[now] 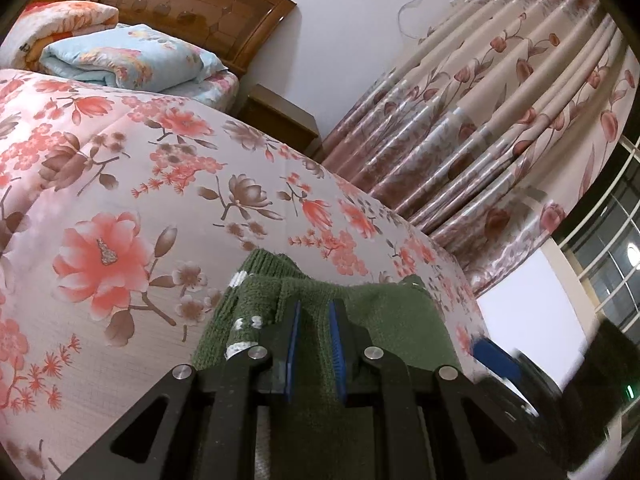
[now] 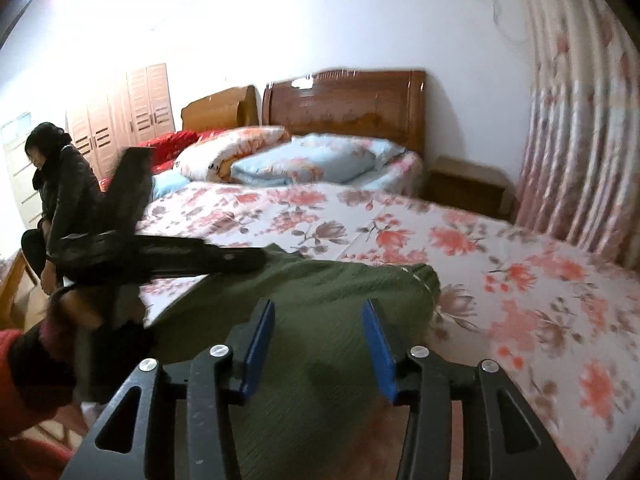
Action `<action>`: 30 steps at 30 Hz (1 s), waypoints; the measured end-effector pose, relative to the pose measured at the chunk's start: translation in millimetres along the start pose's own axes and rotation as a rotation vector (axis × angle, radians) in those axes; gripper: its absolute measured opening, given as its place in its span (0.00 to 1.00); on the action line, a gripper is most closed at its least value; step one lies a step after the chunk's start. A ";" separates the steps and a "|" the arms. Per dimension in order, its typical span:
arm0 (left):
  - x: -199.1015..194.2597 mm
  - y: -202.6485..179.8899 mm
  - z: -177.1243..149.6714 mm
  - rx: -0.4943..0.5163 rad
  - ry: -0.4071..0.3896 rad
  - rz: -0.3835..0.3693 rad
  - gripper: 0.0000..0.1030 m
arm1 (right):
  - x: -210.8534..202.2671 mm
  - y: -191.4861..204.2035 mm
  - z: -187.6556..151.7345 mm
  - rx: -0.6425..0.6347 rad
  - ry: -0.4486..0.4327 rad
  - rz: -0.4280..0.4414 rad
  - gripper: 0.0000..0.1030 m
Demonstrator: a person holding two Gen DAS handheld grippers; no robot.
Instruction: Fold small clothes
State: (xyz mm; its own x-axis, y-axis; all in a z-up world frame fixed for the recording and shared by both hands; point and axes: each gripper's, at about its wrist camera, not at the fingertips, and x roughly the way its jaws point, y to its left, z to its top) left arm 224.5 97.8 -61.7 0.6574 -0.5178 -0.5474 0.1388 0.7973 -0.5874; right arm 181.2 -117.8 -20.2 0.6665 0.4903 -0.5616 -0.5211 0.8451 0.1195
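Pinching the green sweater (image 1: 384,312) near the bed's (image 1: 120,200) foot edge, your left gripper (image 1: 314,312) looks narrowly clamped on knit; your right gripper (image 2: 320,312) hovers wide above it. Folding seems barely begun, bunched cloth remaining.

In the left wrist view the sweater (image 1: 384,308) lay on the bedspread (image 1: 120,200) at the bottom centre, a fold of it between the fingers of the left gripper (image 1: 314,312). Folded quilts (image 1: 120,56) sat at the upper left before the headboard (image 1: 192,0), the nightstand (image 1: 280,116) just right of them, curtains (image 1: 500,120) across the right. In the right wrist view the right gripper (image 2: 318,344) hung over the sweater (image 2: 320,300) at bottom centre, and a seated person (image 2: 60,192) was at the far left.
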 end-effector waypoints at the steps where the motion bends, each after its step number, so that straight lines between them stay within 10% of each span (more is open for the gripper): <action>1: -0.2 -0.9 -0.3 0.006 -0.002 0.007 0.14 | 15.8 -7.9 1.2 0.014 0.044 0.000 1.00; 7: -0.7 -10.6 -3.0 0.060 -0.018 0.066 0.14 | 22.2 -26.4 -7.1 0.146 0.053 -0.092 1.00; 15: -0.5 -15.1 -4.7 0.091 -0.021 0.102 0.14 | 3.9 30.1 -28.7 -0.099 0.042 -0.116 1.00; 30: 0.5 -18.6 -5.1 0.118 -0.022 0.129 0.14 | -35.8 40.8 -56.9 -0.089 0.032 -0.126 1.00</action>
State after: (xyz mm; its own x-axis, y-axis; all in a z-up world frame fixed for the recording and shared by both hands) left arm 218.5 81.1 -54.1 0.6912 -0.4034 -0.5997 0.1379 0.8881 -0.4384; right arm 105.8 -113.0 -41.8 0.7131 0.3733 -0.5934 -0.4805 0.8766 -0.0260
